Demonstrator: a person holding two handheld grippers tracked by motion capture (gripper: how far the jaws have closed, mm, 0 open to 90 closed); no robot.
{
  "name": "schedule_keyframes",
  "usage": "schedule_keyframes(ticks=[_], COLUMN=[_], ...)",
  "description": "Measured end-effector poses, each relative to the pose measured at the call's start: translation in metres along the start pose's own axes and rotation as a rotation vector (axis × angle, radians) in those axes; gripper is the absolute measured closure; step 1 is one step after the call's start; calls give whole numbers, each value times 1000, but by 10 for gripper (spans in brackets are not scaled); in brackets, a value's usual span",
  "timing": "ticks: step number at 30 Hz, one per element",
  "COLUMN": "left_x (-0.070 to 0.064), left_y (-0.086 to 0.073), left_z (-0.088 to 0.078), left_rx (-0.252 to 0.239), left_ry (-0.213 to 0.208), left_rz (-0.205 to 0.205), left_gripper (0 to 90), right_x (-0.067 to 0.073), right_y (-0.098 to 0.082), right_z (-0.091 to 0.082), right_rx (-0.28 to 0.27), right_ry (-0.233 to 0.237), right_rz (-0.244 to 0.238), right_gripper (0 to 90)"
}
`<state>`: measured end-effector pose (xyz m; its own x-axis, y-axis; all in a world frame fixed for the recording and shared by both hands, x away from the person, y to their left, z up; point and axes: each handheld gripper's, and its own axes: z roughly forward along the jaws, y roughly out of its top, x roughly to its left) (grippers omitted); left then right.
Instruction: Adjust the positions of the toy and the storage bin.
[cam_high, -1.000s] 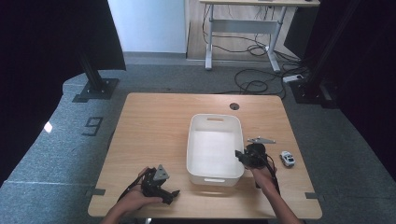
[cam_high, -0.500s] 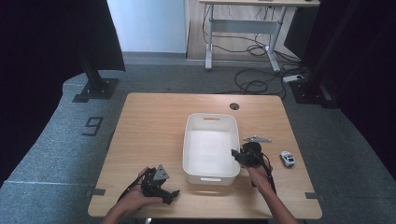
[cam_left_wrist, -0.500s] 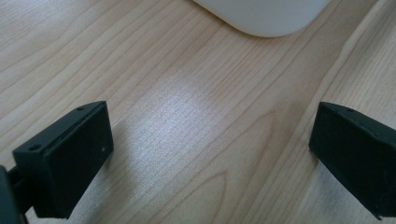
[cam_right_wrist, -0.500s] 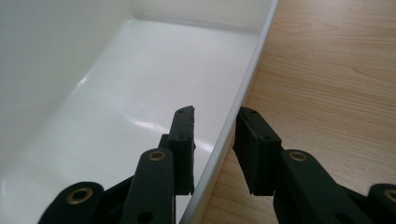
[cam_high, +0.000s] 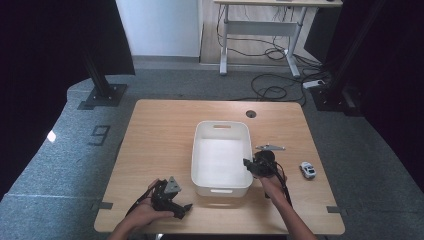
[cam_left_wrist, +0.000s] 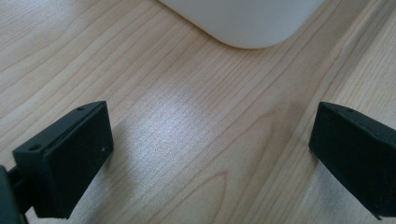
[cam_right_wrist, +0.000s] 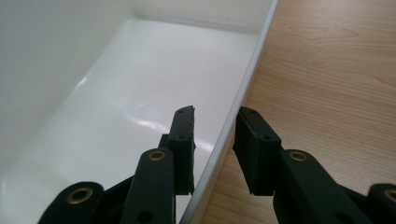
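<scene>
From the high view, a white bin (cam_high: 220, 157) stands near the middle of the wooden table (cam_high: 160, 130), its long sides running away from the person. The right gripper (cam_high: 248, 165) sits at the bin's right wall, toward the near end, while the left gripper (cam_high: 186, 209) rests low over the near left part of the table, apart from the bin's near left corner. A small toy car (cam_high: 307, 170) lies on the table to the right of the right hand. The left gripper view shows its two black jaws spread wide with nothing between them but bare wood, and a rounded corner of the bin (cam_left_wrist: 243, 21) ahead. The right gripper view shows what the high view cannot: one jaw is inside the bin (cam_right_wrist: 116, 93), the other outside, closed on the thin right wall.
</scene>
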<state>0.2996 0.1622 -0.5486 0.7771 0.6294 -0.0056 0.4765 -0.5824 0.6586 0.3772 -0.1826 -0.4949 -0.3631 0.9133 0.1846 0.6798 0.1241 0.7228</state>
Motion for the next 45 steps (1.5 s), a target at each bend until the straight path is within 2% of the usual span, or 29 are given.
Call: schedule_keyframes(ticks=[8,18,20,23,27,34,40,45], left_x=[0,0,0,0,0,0,0,0], left_y=[0,0,0,0,-1,-1,-1,-1], left_z=[0,0,0,0,-1,-1,-1,-1], left_rx=[0,-1,-1,-1,0,-1,-2,-1], left_ry=[0,-1,-1,0,1,1,-1,0], left_rz=[-1,-1,0,1,-1,-3,-3,-1], left_gripper=[0,0,1,0,1,1,1,1], right_x=[6,7,7,5,-1,-18,-34,-46], right_y=[4,3,2,0,-2,-9,-17,-26], right_z=[5,5,4,-3,-15,-42,-60,-70], right_rx=[5,-1,-12,-72,-134,-205,-228,-224], right_ry=[2,-1,10,26,27,39,53,38], right_rz=[-4,-15,-37,-49,-78,-91,-82,-91], right_gripper=[683,673,631,522,413,335,320,316])
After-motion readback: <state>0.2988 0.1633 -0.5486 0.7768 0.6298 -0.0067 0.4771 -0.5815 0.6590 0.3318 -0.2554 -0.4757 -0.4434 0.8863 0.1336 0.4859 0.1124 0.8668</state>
